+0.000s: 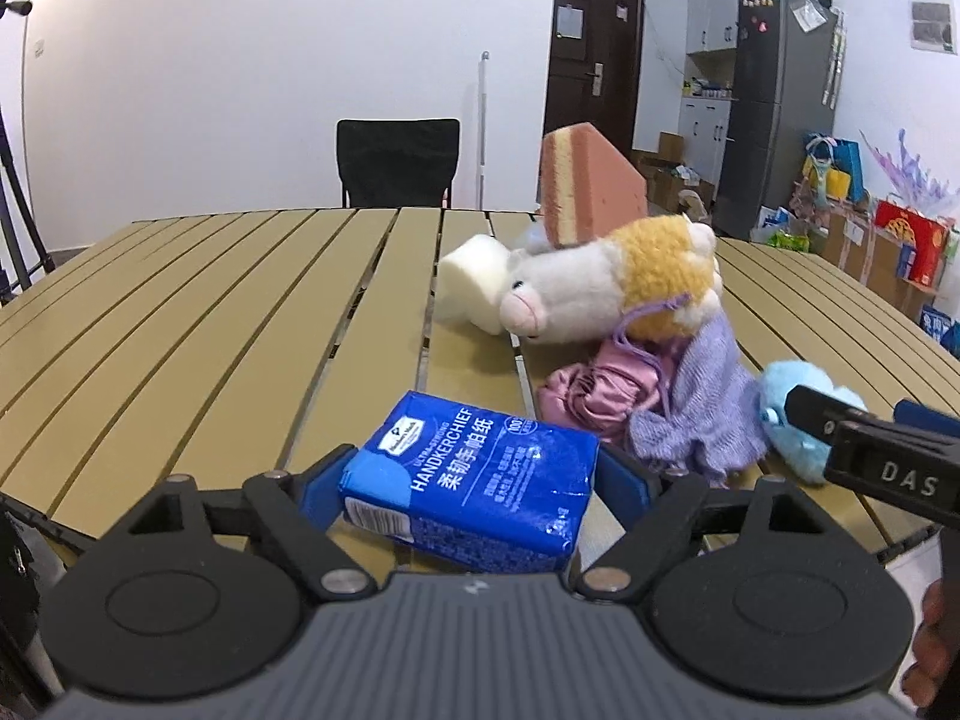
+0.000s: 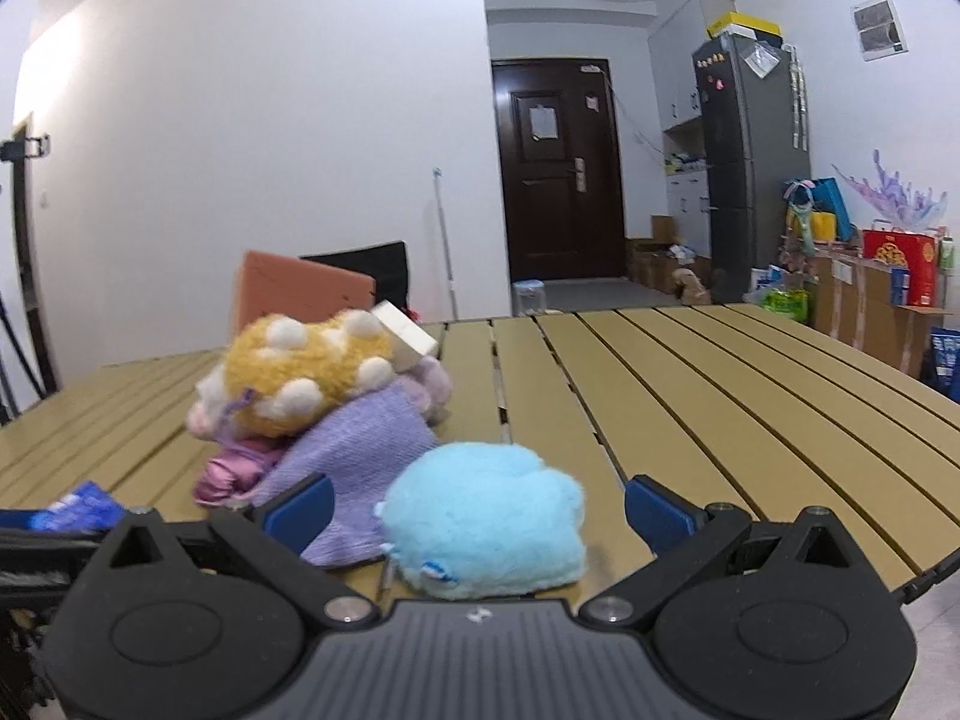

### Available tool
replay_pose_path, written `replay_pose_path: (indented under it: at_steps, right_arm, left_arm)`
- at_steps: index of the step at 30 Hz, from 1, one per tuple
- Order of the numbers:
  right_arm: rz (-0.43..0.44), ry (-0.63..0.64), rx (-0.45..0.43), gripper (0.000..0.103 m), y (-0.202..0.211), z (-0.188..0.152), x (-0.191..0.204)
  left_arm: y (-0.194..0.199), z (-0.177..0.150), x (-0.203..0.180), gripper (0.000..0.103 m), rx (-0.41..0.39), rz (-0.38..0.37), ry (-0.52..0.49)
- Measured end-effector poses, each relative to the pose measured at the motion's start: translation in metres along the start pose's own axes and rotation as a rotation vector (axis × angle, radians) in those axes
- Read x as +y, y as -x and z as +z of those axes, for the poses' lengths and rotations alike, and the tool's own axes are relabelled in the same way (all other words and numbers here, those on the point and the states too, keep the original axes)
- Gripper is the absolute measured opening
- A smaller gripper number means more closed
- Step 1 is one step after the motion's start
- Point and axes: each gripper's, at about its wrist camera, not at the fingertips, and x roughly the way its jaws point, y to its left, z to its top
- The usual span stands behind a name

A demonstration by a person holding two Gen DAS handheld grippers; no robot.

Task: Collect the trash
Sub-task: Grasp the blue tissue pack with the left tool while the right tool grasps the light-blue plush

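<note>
In the left wrist view, the left gripper point(image 1: 474, 480) clamps a blue plastic-wrapped handkerchief tissue pack point(image 1: 474, 480) between both blue pads, low over the tan slatted table point(image 1: 198, 324). In the right wrist view, the right gripper point(image 2: 480, 510) stands released, with a fluffy light-blue plush toy point(image 2: 486, 531) lying between its spread fingers on the table's near edge.

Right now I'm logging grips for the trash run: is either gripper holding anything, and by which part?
The left gripper clamps the blue tissue pack by its two opposite side edges. The right gripper is open around the blue plush, gripping nothing.
</note>
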Motion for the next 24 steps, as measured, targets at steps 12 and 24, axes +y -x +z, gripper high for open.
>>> replay_pose_path:
  at_steps: [12,24]
  right_arm:
    - [0.019,-0.029,0.046,0.099,-0.033,-0.004,-0.004]
    - [0.009,-0.013,0.048,0.080,-0.033,-0.007,-0.001]
  left_arm:
    - [-0.010,0.003,0.004,0.085,0.001,0.027,0.010]
    - [-0.011,0.001,0.004,0.085,0.002,0.028,0.016]
